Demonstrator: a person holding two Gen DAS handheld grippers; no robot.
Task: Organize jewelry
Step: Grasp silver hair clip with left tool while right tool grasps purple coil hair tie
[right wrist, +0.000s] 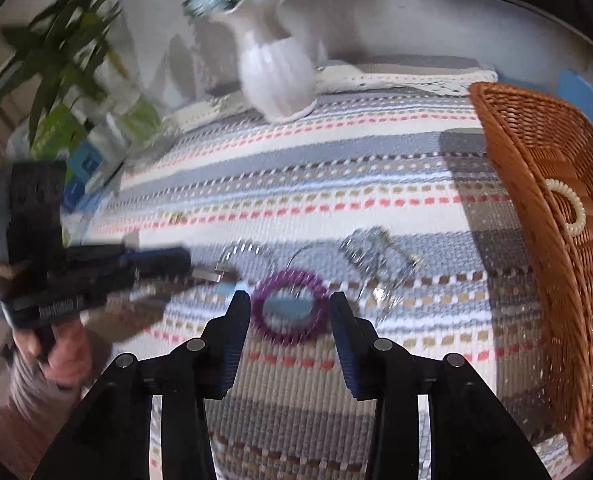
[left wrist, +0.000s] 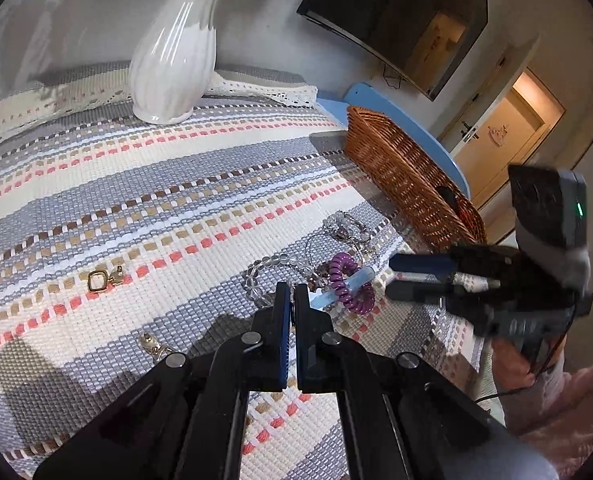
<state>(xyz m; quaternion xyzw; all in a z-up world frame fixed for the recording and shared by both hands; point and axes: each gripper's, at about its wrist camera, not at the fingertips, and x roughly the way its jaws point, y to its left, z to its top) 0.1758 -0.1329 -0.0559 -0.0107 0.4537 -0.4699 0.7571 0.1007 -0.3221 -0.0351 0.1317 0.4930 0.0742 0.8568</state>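
Note:
A purple coil hair tie (left wrist: 350,282) (right wrist: 290,306) lies on the striped mat over a light blue clip (left wrist: 342,290). A clear bead bracelet (left wrist: 264,276) and silver bangles (left wrist: 342,226) (right wrist: 370,250) lie beside it. A gold earring (left wrist: 98,280) and another gold piece (left wrist: 152,344) lie further left. My left gripper (left wrist: 294,294) is shut and empty, its tips just left of the blue clip. My right gripper (right wrist: 290,308) is open, its jaws on either side of the purple hair tie; in the left wrist view it (left wrist: 392,276) comes in from the right.
A brown wicker basket (left wrist: 408,180) (right wrist: 544,200) stands at the mat's right edge and holds a cream coil tie (right wrist: 568,208). A white vase (left wrist: 172,64) (right wrist: 276,76) with blue flowers stands at the back. Green plants (right wrist: 68,60) are at the far left.

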